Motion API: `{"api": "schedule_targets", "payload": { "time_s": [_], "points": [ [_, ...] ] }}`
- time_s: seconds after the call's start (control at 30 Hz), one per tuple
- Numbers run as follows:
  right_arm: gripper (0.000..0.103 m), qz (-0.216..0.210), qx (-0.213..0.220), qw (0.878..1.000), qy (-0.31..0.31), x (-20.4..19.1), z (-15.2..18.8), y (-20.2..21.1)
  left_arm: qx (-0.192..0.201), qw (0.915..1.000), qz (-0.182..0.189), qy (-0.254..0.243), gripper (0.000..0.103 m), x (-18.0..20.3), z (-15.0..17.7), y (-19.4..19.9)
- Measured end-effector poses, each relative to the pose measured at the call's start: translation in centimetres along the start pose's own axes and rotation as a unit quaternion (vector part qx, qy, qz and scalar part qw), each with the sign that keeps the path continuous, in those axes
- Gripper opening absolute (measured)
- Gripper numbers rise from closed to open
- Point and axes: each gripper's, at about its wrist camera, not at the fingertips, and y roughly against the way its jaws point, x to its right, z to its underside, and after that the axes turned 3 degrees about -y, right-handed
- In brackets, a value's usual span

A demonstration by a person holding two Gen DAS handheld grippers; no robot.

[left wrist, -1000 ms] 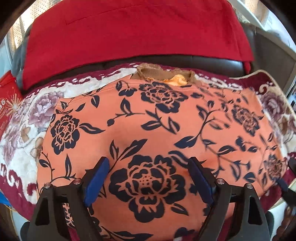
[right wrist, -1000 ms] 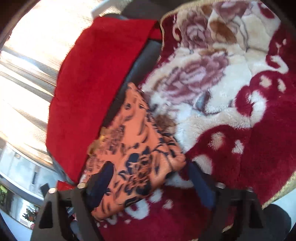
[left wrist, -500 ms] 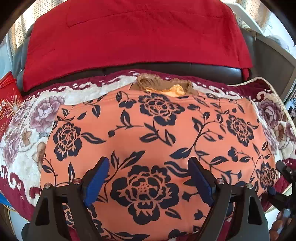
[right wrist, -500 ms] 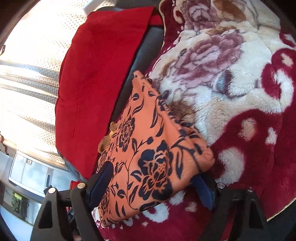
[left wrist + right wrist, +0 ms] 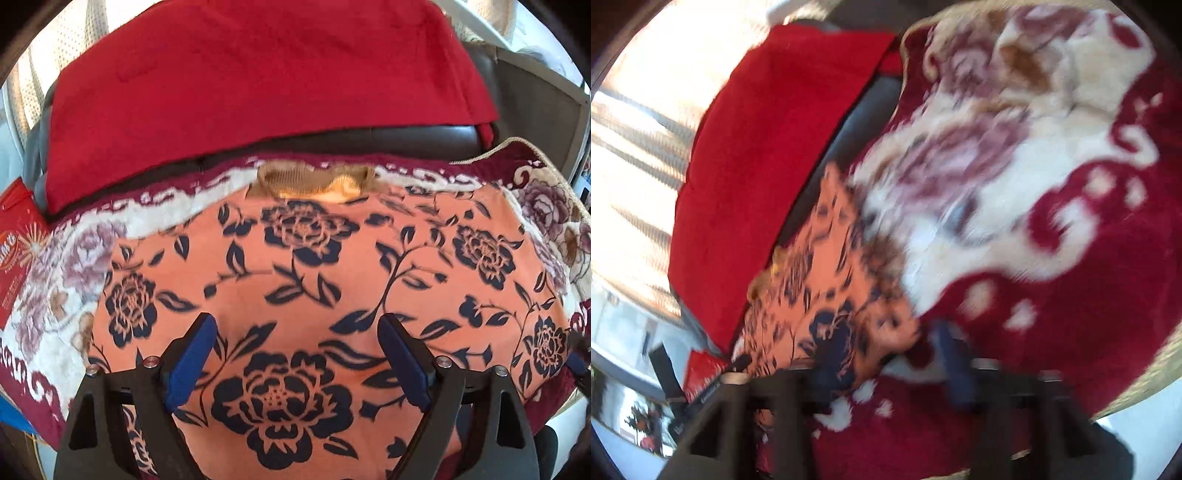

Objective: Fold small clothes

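Evidently the orange garment (image 5: 295,280) lay flat and unfolded on the blanket (image 5: 74,258), left gripper (image 5: 291,354) spread above it, right gripper (image 5: 882,354) closing around its corner.

A dark leather sofa (image 5: 406,138) fills the scene, its backrest draped with a plain red cloth (image 5: 258,70). The seat is covered by a plush blanket (image 5: 1052,184) in maroon and cream with large purple-pink flowers and a gold braided edge. Behind the sofa, bright daylight comes through pale dotted curtains (image 5: 639,155). At the far left lies a red printed packet (image 5: 16,251).
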Motion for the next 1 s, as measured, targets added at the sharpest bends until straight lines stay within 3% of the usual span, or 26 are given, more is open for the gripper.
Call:
{"api": "schedule_targets", "payload": {
  "time_s": [0.07, 0.13, 0.2, 0.43, 0.47, 0.5, 0.53, 0.63, 0.73, 0.8, 0.93, 1.0],
  "points": [
    [0.075, -0.007, 0.023, 1.0, 0.01, -0.1, -2.0, 1.1, -0.024, 0.9994, -0.004, -0.024, 0.09, 0.7, 0.3, -1.8],
    [0.075, -0.037, 0.011, 0.999, 0.02, -1.0, -4.6, 0.4, -0.031, 0.999, -0.01, -0.029, 0.093, 1.0, 0.9, -3.2],
    [0.075, -0.068, -0.033, 0.996, 0.041, -2.3, -7.1, -2.0, -0.016, 0.9994, -0.016, -0.027, 0.094, 1.1, 1.2, -3.1],
    [0.071, -0.05, -0.178, 0.976, 0.112, -7.7, -12.2, -16.0, -0.017, 0.9994, -0.011, -0.026, 0.096, 0.8, 1.2, -3.3],
    [0.057, -0.036, -0.187, 0.974, 0.121, -8.1, -12.5, -17.5, -0.017, 0.9995, -0.011, -0.026, 0.096, 0.7, 1.2, -3.3],
    [0.021, -0.026, -0.195, 0.972, 0.127, -8.5, -12.8, -18.5, -0.016, 0.9995, -0.01, -0.025, 0.096, 0.7, 1.3, -3.3],
    [0.019, -0.022, -0.206, 0.97, 0.126, -8.9, -13.1, -19.4, -0.017, 0.9995, -0.009, -0.023, 0.096, 0.3, 1.6, -3.1],
    [0.018, 0.008, -0.172, 0.978, 0.114, -8.9, -14.5, -20.1, -0.017, 0.9996, -0.004, -0.02, 0.099, 0.0, 1.5, -3.1],
    [0.02, 0.04, -0.1, 0.993, 0.044, -6.6, -16.4, -18.4, -0.019, 0.9997, -0.001, -0.018, 0.099, -0.4, 1.5, -3.3],
    [0.021, 0.034, -0.088, 0.995, 0.026, -6.0, -16.8, -17.1, -0.019, 0.9997, 0.0, -0.017, 0.099, -0.5, 1.5, -3.2],
    [0.024, 0.001, -0.079, 0.994, 0.069, -7.9, -13.2, -11.6, -0.017, 0.9998, -0.003, -0.014, 0.101, -0.6, 1.6, -3.4],
    [0.054, -0.043, -0.081, 0.994, 0.06, -7.7, -10.4, -8.1, -0.021, 0.9997, -0.002, -0.013, 0.101, -0.5, 1.5, -3.4]
  ]
}}
